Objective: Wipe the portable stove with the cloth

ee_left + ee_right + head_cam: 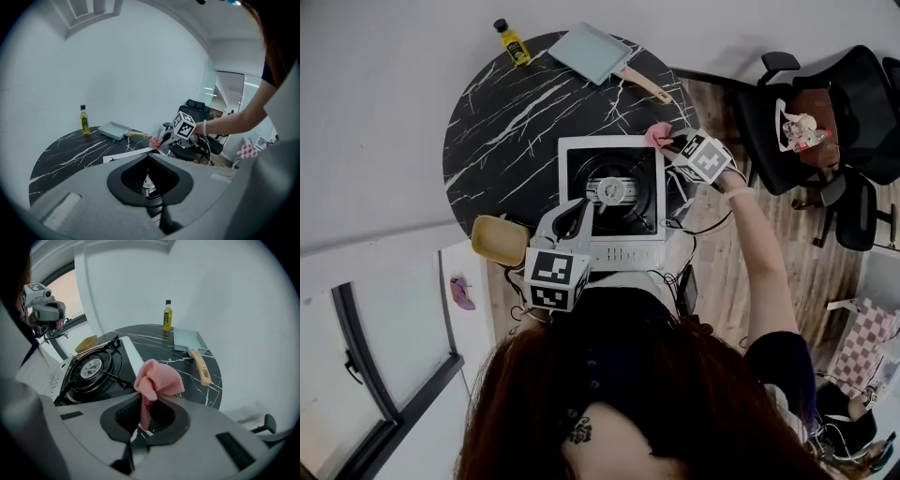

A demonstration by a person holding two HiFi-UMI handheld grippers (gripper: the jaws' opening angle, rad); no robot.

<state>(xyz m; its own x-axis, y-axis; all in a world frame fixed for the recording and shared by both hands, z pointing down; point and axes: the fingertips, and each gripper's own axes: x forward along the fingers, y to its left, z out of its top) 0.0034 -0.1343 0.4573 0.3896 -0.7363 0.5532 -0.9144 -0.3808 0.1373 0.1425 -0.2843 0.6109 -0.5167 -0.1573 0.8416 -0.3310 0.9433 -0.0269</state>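
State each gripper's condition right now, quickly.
Left gripper: closed, empty.
Right gripper: closed on the pink cloth.

One table (492, 131), round and dark. On it one stove (633, 211) with one burner (610, 190), one bottle (512, 42), one pan (592, 53) with one handle (645, 82), and one bowl (499, 241). One cloth (657, 134), pink. Two grippers, the left gripper (572, 217) and the right gripper (667, 142), each with one marker cube, so two in all: the left cube (551, 279) and the right cube (708, 157). One person (647, 403), with one bracelet (739, 193). At least two black chairs, a near chair (764, 127) and a far chair (867, 94); whether there are more cannot be told. One checked pad (862, 342). One small purple thing (462, 293) on the white ledge
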